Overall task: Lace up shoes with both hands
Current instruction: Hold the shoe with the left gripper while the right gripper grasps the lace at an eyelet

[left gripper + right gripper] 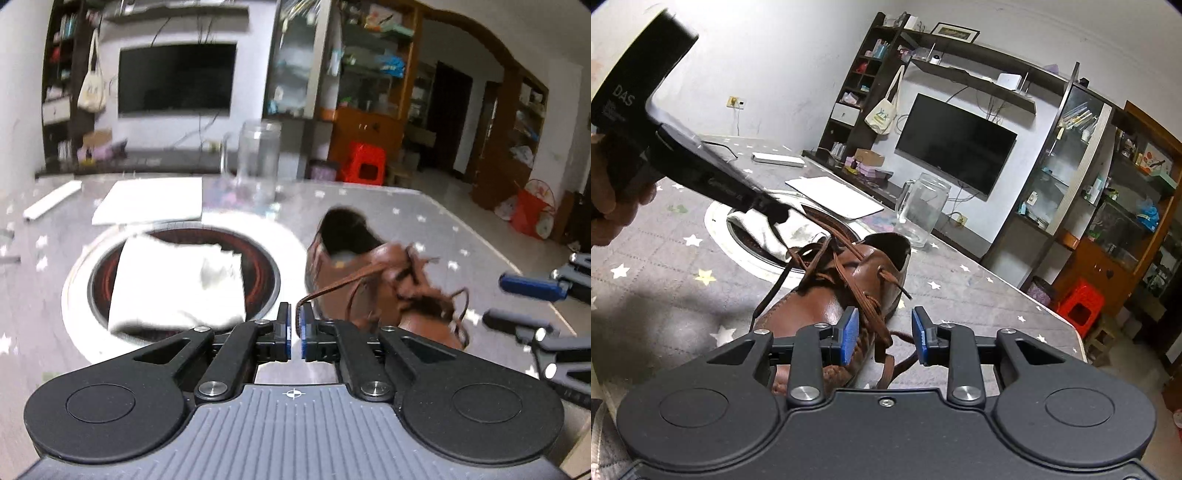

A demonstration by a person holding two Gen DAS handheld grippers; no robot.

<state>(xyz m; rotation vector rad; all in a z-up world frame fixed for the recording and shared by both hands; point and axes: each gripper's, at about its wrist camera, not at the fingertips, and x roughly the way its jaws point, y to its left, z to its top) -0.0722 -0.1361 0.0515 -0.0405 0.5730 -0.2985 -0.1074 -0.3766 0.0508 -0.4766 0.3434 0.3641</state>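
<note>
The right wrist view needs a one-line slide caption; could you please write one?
Open right gripper poised over the laces of a brown leather shoe on the star-patterned table.

The left black two-finger gripper with blue pads (pixel 294 319) stands nearly closed, pinching a thin brown leather lace (pixel 332 290) at its fingertips, while the right black gripper with blue pads (pixel 884 325) holds its jaws apart, pressing on nothing.

Brown shoe (pixel 842 295) with brown laces (pixel 866 302) on grey star-patterned tablecloth (pixel 665 280); blue gripper pads (pixel 849 334).
</note>
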